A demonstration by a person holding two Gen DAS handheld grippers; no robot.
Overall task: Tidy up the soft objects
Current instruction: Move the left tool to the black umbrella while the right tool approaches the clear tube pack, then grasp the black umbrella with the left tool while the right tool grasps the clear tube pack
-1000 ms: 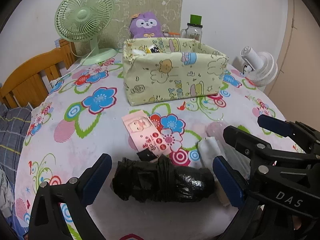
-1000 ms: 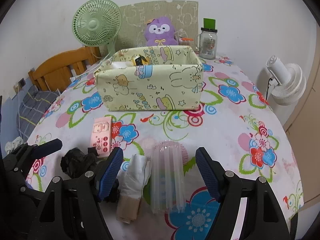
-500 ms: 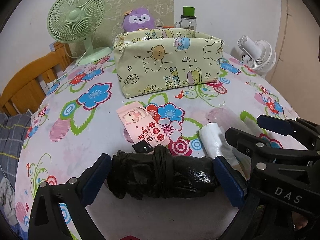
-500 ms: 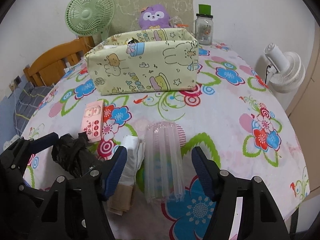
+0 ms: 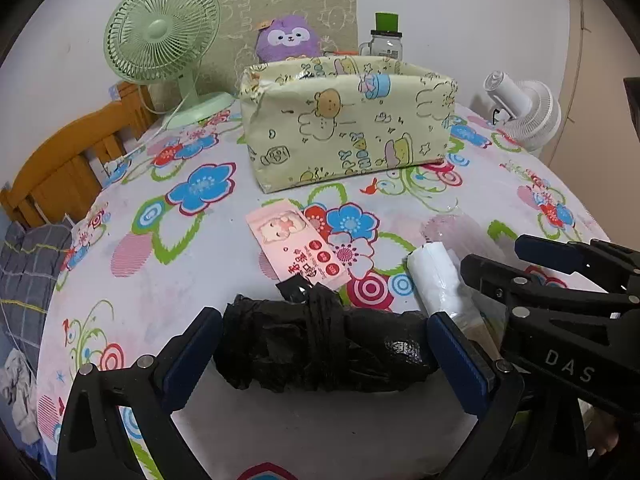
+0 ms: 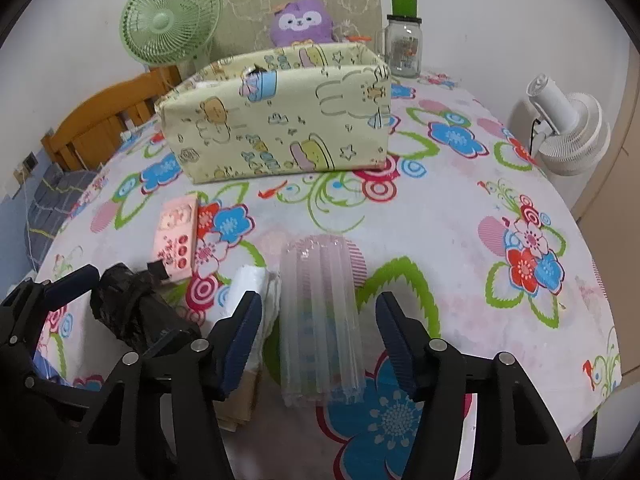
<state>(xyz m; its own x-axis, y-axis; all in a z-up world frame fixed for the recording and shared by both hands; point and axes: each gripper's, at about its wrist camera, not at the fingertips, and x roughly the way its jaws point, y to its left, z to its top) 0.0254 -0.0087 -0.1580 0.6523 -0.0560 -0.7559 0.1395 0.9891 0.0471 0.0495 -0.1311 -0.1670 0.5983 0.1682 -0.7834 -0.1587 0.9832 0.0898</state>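
Two grippers low over flowered table [image 5: 132, 312], lower than second ago. Left gripper [image 5: 320, 344]: jaws wide, astride black bag bundle [image 5: 320, 340], pads at its ends, grip not confirmed. Right gripper [image 6: 320, 324]: jaws closing around clear ribbed sleeve [image 6: 320, 320], gaps remain. Fabric bin [image 6: 280, 120] well beyond. Judgement: both pickups imminent.

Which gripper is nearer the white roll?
Right. The right gripper straddles the clear bag beside the white roll, one finger over it; the left gripper straddles the black bundle.
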